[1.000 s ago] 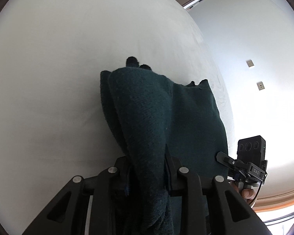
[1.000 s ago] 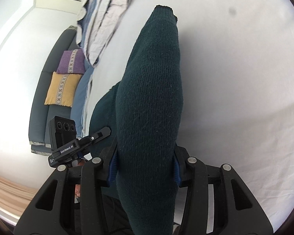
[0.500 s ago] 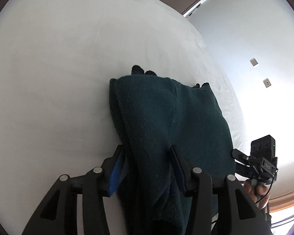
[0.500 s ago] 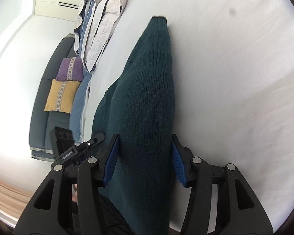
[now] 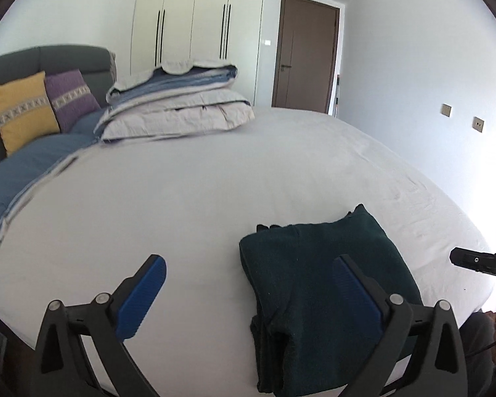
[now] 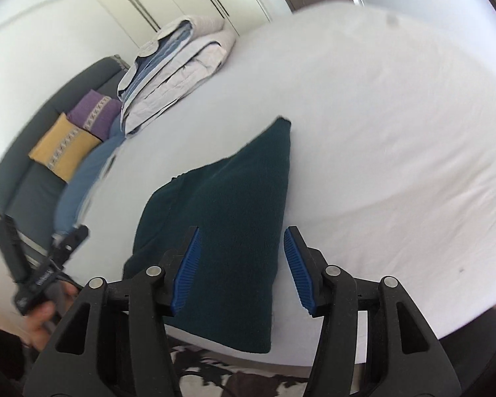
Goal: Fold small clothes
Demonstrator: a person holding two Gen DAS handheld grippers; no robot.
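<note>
Although more folds may be wanted, the dark green knitted garment (image 5: 317, 284) is lying doubled over on the white bed sheet (image 5: 182, 198) near its edge, while the left claw (image 5: 248, 301) and right claw (image 6: 241, 268) are being held spread, gripping nothing.

Black left hand-held gripper (image 5: 248, 292) and right hand-held gripper (image 6: 241, 264), each with ribbed blue pads and silver screws.
</note>
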